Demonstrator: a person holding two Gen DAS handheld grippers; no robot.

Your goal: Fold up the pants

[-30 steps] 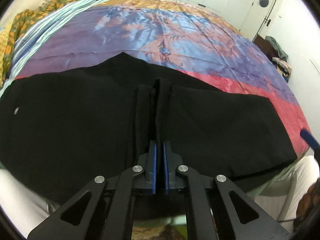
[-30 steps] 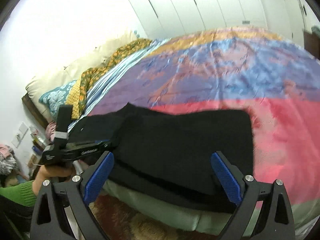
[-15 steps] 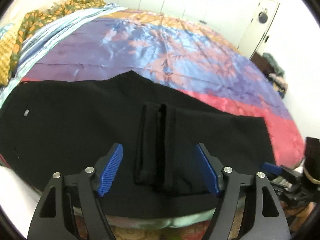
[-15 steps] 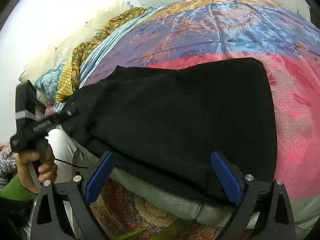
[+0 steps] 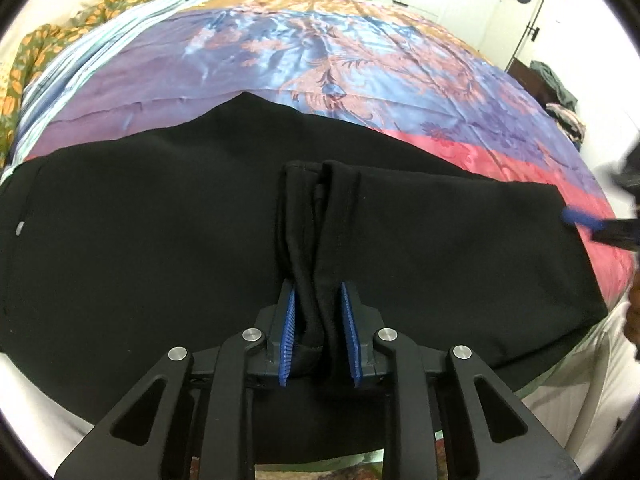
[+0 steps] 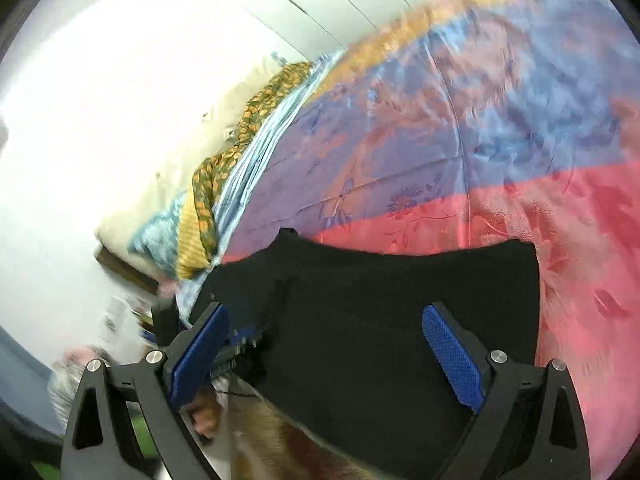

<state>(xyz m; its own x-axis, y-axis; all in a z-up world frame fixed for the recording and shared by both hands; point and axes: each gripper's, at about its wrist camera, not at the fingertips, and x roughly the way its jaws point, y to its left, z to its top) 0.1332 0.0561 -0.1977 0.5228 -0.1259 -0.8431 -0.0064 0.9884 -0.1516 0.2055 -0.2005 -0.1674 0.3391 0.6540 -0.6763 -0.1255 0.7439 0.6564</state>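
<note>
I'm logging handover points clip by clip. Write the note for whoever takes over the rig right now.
Left gripper: shut on a bunched fold of the black pants at the near bed edge.
Right gripper: open, holding nothing, above the pants' right end.
Pants lie spread sideways across the near edge of the colourful bedspread.
Done: pants laid out, left grip taken.
Left: right grip, then fold over and flatten.
</note>
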